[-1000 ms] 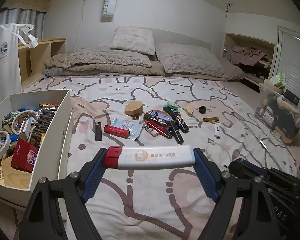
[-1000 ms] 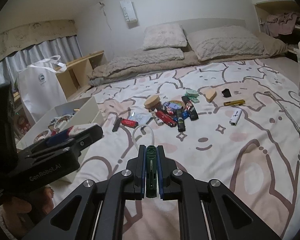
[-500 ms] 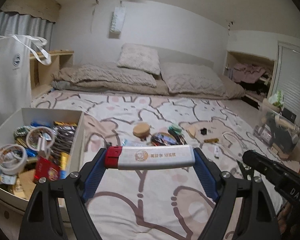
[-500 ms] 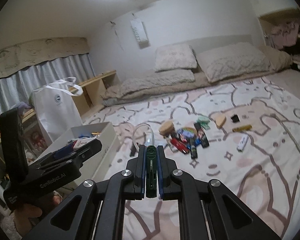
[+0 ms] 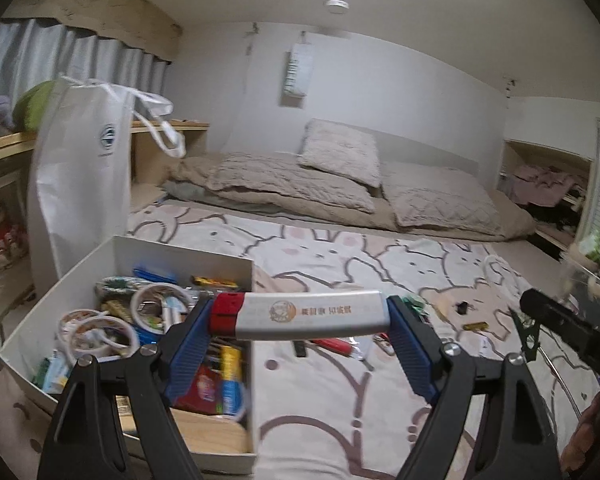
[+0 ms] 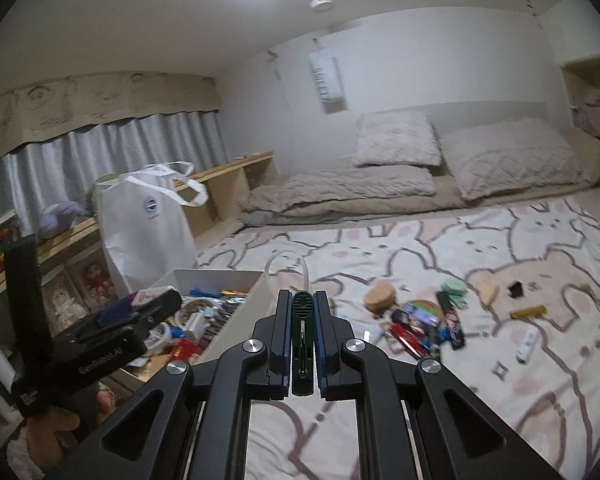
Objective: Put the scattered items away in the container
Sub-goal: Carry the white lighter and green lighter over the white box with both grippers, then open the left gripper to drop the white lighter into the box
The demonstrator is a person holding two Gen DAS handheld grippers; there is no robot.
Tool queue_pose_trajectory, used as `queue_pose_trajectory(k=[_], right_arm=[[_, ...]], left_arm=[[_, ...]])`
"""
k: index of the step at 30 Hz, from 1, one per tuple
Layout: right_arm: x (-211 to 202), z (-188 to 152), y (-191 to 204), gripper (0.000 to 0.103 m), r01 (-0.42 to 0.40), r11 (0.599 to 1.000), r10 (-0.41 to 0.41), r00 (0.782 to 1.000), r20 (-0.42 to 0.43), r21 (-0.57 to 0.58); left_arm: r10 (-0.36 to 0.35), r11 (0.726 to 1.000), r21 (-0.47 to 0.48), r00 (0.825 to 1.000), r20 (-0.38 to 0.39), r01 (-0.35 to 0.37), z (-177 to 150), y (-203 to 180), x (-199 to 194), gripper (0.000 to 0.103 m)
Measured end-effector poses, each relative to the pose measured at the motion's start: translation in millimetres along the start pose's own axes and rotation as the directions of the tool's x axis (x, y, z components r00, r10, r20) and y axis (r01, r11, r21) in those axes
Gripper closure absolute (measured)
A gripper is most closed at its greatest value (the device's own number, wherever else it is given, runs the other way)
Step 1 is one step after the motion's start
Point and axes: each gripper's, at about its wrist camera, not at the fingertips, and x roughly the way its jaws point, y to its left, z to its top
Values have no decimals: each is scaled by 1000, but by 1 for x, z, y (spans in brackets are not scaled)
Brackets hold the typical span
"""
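Note:
My left gripper [image 5: 300,322] is shut on a white bar with a red cap [image 5: 320,314], held crosswise between the blue pads. It hangs above the right wall of the white box [image 5: 180,258], which is full of tape rolls and packets. My right gripper [image 6: 302,320] is shut on a flat dark green tag [image 6: 302,308] with a clear loop [image 6: 288,264] sticking out ahead. It is to the right of the box [image 6: 220,276], above the bed. Scattered items [image 6: 416,320] lie on the bunny-print cover. The left gripper [image 6: 140,308] shows at the left of the right wrist view.
A white tote bag [image 5: 84,184] stands behind the box beside a wooden shelf [image 6: 228,172]. Pillows [image 5: 340,152] and a folded quilt lie at the head of the bed. A wooden disc [image 6: 380,300], a gold stick [image 6: 528,312] and a white lighter [image 6: 528,344] lie on the cover.
Both grippers have risen and swung left toward the box, each keeping its item. The box now sits under the left gripper's left finger, and the scattered pile has dropped lower in view.

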Motion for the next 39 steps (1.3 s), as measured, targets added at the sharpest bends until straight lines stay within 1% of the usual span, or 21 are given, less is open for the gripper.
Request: queue_pose_trajectory(k=[5,10,15,18,25,31,35,39], right_arm=[[13,11,28,93,-40,997,40,999,7,-70],[29,18,53,93,-94,990,94,996,-4,-104],[43,21,71,93,-135,982,133,991,-23,-129],[52,23,81,93,-163,977,159,986,-41,-137],[72,29,103,93,-233,962,221,971,-96,-143],[88,28,123,93,-290,944,267,951,-153,-155],[101,24,135,93,-297,937,262,946,-191,-184],[115,22,143,93,-308,932,265,938,-223,-190]], left_arm=[[25,998,-60,1000,-17,-26,5,28,3,19],[77,992,-95,997,-22,-79,9,53,4,19],[135,980,-146,990,-33,-139,12,88,5,19],[179,971,-157,983,-32,-182,14,106,5,19],[217,946,-234,975,-49,-222,20,146,11,19],[246,927,-265,964,-104,-266,16,174,24,19],[256,914,-274,950,-180,-299,11,190,45,19],[243,900,-311,944,-223,-305,3,202,52,19]])
